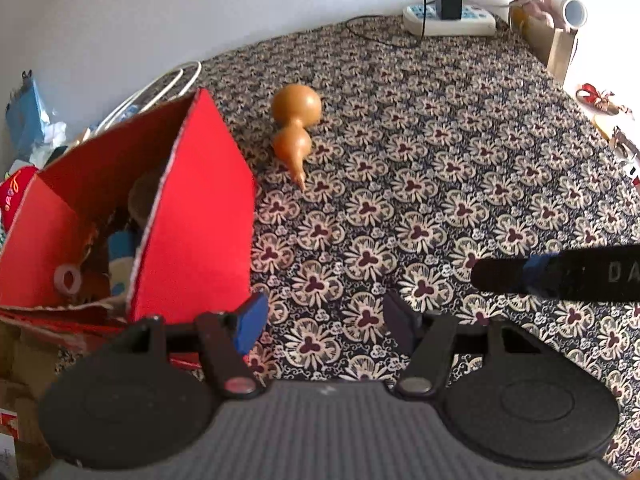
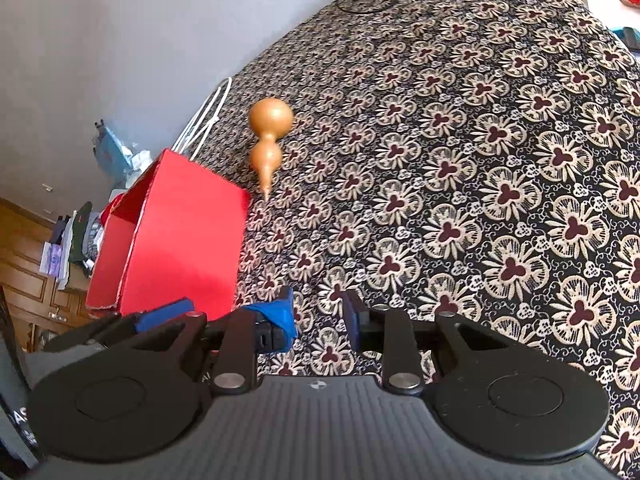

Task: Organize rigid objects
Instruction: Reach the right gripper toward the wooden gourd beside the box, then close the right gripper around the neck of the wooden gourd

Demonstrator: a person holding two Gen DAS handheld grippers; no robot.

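Observation:
A tan wooden gourd [image 1: 294, 128] [image 2: 269, 136] lies on its side on the flower-patterned cloth [image 1: 440, 160], stem pointing toward me. Just left of it stands an open red cardboard box [image 1: 192, 220] [image 2: 180, 240] holding several small items, among them a pale tape roll [image 1: 68, 278]. My left gripper [image 1: 324, 320] hovers open over bare cloth beside the box's near right corner, nothing between its blue pads. My right gripper [image 2: 318, 312] is low over the cloth to the right of the box, its pads a narrow gap apart with only cloth showing between them. One right finger [image 1: 560, 278] crosses the left wrist view.
A white power strip with a black charger [image 1: 448, 20] and a black cord sit at the cloth's far edge. A white cable [image 1: 160, 84] loops behind the box. A wooden block [image 1: 552, 40] stands at the far right. Clutter and a wooden cabinet [image 2: 24, 264] lie beyond the left edge.

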